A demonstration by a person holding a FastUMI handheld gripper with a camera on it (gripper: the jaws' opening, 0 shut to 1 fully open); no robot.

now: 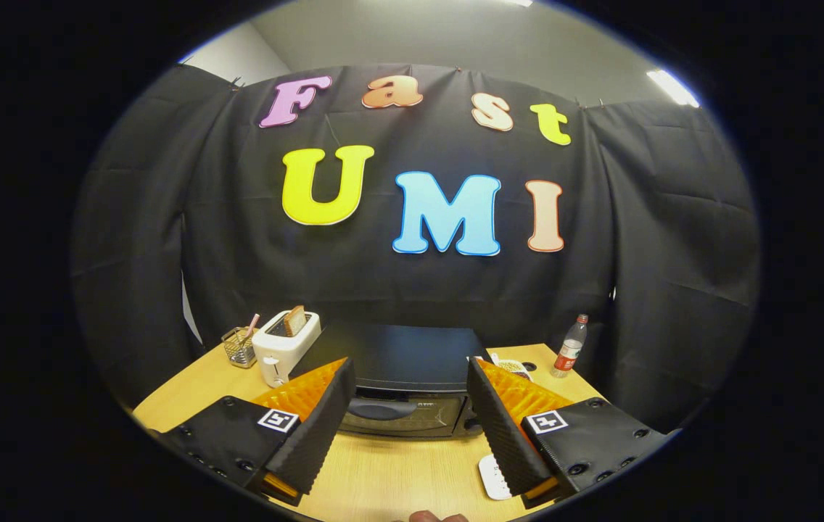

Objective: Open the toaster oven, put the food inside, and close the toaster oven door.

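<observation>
- Toaster oven [401,377] sits on the wooden table [383,471] against the black cloth wall, straight ahead of the gripper [408,388] and seen between its two fingers; its door looks closed, with the dark handle [381,409] running across the upper part of the glass front
- Gripper fingers stand wide apart and hold nothing, one on each side of the oven's front and short of it
- Judging by the closed door, the first step, opening it, is not yet done
- To do it well, I would bring the fingers level with the handle, centre them on its middle, and close on it only once both pads are past its front edge
- Pulling in an arc, out and down, should follow the door's likely bottom hinge; a straight tug could drag the whole oven forward
- Food is hard to make out: a white plate [493,477] peeks out beside the right finger, and another dish [513,366] lies by the oven's right side, contents unclear
- Further out, a white toaster [283,346] with a slice of bread [295,320] stands to the left, a small wire basket [239,346] beyond it, and a water bottle [570,348] to the right
- Keep the swing clear of the plate near the right finger
</observation>
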